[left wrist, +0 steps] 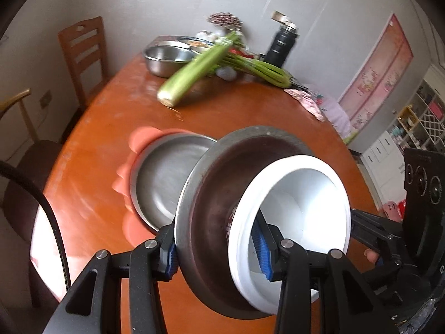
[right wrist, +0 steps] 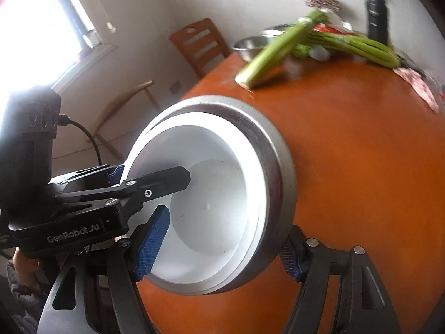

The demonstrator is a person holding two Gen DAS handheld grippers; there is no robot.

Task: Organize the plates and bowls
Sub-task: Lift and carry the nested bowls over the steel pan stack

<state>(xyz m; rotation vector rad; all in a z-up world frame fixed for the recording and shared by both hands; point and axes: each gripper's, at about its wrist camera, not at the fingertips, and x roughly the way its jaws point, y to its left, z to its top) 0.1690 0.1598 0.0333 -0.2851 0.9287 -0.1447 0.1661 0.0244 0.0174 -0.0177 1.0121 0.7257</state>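
Two tools carry a nested bowl stack tilted above the orange counter (left wrist: 91,217).

The left tool (left wrist: 218,256) is clamped across the near rims of the steel bowl (left wrist: 211,194) and the white bowl (left wrist: 300,194) nested inside it; the right tool (right wrist: 219,246) clamps the same stack's opposite rim. A steel plate (left wrist: 164,175) on a pink mat (left wrist: 141,139) lies just beside the stack. Open counter stretches to the lettuce stem (left wrist: 194,69) and another steel bowl (left wrist: 164,57) at the far edge.
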